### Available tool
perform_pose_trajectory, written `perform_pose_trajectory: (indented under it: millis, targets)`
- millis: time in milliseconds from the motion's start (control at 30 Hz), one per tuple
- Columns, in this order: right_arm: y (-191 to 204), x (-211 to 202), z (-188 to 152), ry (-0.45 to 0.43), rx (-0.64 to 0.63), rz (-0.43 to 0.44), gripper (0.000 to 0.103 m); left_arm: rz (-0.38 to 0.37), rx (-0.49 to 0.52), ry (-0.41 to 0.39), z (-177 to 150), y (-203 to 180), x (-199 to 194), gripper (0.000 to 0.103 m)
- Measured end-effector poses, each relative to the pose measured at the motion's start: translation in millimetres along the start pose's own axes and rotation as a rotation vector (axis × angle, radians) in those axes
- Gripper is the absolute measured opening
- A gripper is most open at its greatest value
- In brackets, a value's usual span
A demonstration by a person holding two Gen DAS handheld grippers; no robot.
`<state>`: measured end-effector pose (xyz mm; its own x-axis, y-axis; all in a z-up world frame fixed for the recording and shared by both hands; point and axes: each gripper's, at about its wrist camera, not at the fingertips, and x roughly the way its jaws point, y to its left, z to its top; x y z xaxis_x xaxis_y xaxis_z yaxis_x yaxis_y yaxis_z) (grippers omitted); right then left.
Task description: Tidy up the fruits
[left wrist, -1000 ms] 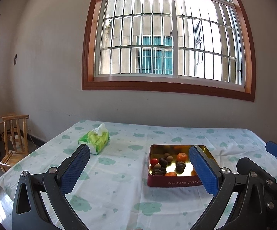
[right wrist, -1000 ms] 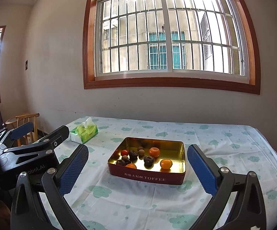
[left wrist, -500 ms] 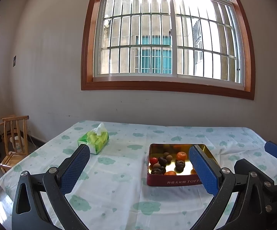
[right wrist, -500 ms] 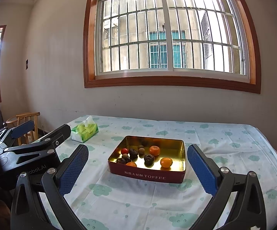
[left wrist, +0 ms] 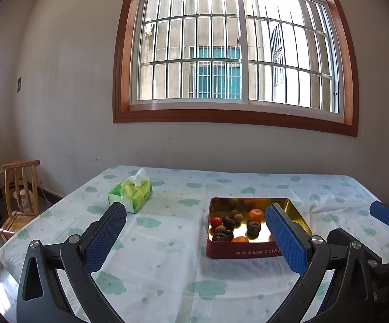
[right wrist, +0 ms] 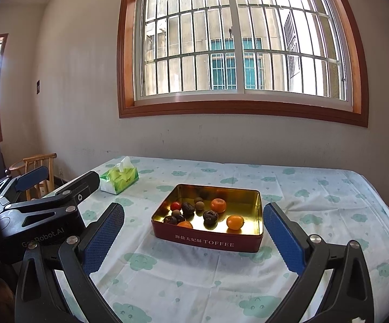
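A red toffee tin [right wrist: 208, 239] with a gold inside sits on the table and holds several fruits: oranges [right wrist: 218, 205], a small red one [right wrist: 175, 205], dark wrinkled ones [right wrist: 210, 216] and brown round ones. My right gripper [right wrist: 193, 238] is open and empty, in front of the tin and above the table. My left gripper [left wrist: 194, 238] is open and empty, to the left of the tin [left wrist: 237, 251]; its right finger hides part of the tin. The left gripper's body also shows in the right wrist view [right wrist: 46, 212].
A green tissue box [left wrist: 130, 192] stands on the table at the back left, also in the right wrist view [right wrist: 119, 179]. The table has a white cloth with green prints [right wrist: 315, 202]. A wooden chair [left wrist: 19, 196] stands left of the table. A wall with a window is behind.
Both grippers have shifted only slightly; the tin sits a touch lower and nearer in both views. Both stay open and empty.
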<state>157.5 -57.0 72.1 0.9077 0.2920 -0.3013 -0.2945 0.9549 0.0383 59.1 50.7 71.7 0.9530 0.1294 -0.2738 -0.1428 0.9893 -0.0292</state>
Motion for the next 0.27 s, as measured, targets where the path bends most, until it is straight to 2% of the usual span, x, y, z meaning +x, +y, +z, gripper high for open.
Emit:
perform_pose_trajectory:
  millis: [133, 267]
  targets:
    - [-15.0, 10.8, -5.4, 0.038, 0.019, -0.004, 0.103, -0.002, -0.001, 0.009, 5.2, -1.3, 11.4, 0.102]
    - [-52.1, 31.8, -10.7, 0.100, 0.054, -0.033, 0.103, 0.026, 0.013, 0.045, 9.0, -4.4, 27.1, 0.102]
